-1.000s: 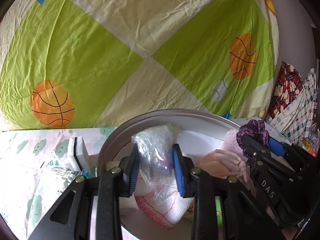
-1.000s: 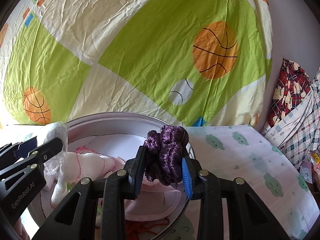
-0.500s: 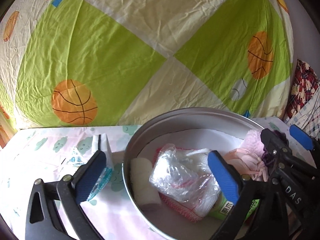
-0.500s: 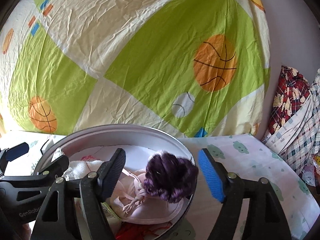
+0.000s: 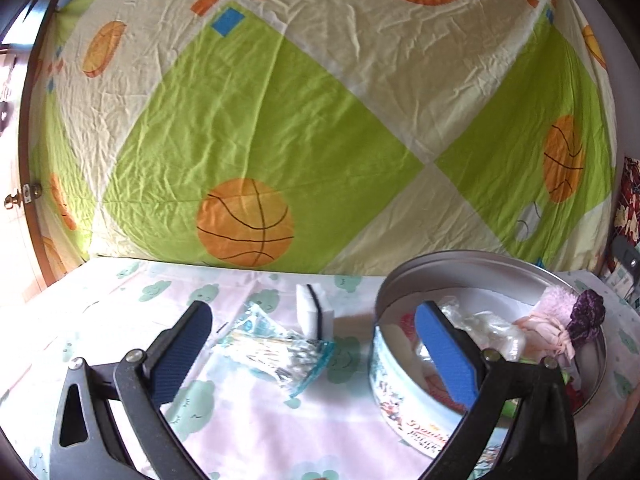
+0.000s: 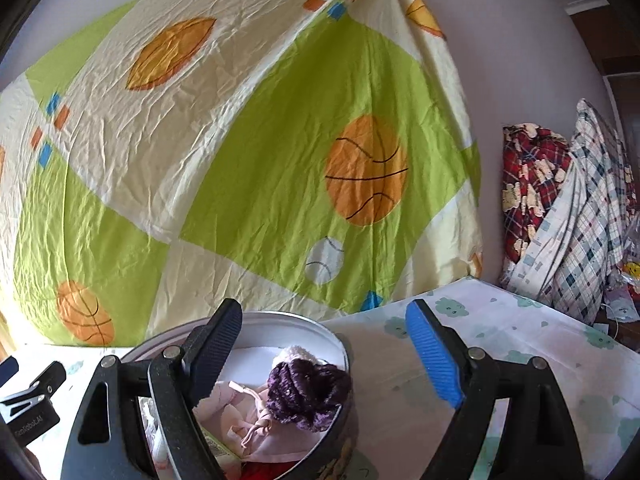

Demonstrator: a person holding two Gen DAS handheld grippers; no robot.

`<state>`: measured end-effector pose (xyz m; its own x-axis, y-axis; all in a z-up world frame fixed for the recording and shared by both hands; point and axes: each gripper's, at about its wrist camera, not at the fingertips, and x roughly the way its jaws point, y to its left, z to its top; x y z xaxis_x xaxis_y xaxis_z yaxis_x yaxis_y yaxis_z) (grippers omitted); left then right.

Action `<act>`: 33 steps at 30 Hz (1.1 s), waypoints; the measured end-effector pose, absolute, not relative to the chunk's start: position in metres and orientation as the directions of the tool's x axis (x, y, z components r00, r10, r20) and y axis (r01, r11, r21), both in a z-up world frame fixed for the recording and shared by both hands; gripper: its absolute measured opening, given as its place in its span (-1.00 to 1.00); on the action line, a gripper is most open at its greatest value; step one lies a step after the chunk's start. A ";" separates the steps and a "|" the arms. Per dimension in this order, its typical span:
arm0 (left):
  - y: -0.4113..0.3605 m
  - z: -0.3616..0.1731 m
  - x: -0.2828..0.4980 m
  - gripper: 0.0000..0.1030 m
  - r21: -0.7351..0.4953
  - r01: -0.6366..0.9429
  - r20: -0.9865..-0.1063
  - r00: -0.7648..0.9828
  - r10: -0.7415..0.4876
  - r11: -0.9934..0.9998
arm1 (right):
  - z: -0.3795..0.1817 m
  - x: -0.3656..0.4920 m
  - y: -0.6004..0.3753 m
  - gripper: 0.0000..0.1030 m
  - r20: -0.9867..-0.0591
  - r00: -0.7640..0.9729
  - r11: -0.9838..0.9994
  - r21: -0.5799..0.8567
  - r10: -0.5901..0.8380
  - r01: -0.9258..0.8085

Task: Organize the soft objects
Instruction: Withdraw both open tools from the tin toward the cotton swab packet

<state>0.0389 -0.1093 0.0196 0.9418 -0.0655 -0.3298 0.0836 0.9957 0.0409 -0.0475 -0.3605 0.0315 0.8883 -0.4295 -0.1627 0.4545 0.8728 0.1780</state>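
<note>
Left hand-held gripper: jaws spread wide, nothing between the pads. It hangs above the counter, which is covered in a pale pink cloth with green cloud prints. Its left finger is over bare cloth; its right finger overlaps the near left rim of the round tin.

Between the left gripper's fingers, lying flat on the counter: a clear plastic packet with teal edging. Just behind it, a white sponge block with a dark stripe, upright, near the tin's left side.

Round tin: metal, printed outer wall, open top, on the counter's right part. Inside: a crumpled clear plastic bag, pink fabric pieces, a fluffy pink item at the back right, and a purple scrunchie resting on the pink fabric against the right rim. Something red and something green lie lower in the tin, too hidden to identify.

Right hand-held gripper: jaws also wide apart, empty. Left finger sits over the tin's interior, right finger over the counter to the tin's right. The scrunchie lies below and between the fingers, touching neither.

Backdrop: a hanging sheet in green and cream with orange basketballs. Plaid fabrics are stacked at far right.
</note>
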 end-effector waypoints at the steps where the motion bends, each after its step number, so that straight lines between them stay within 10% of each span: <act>1: -0.107 0.018 0.039 0.99 0.046 0.072 -0.325 0.944 -0.053 0.996 | 0.032 -0.051 -0.362 0.66 -0.145 0.880 0.860 0.190 -0.452 0.473; 33: -0.089 0.009 0.032 0.99 0.017 0.122 -0.365 0.925 -0.107 0.992 | 0.031 -0.096 -0.295 0.67 -0.012 0.849 0.836 0.166 -0.528 0.522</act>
<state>0.0315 -0.0887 0.0094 0.9249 -0.1073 -0.3648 0.1219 0.9924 0.0173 -0.0963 -0.2948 0.0308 0.8493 -0.5278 -0.0124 0.5222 0.8364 0.1662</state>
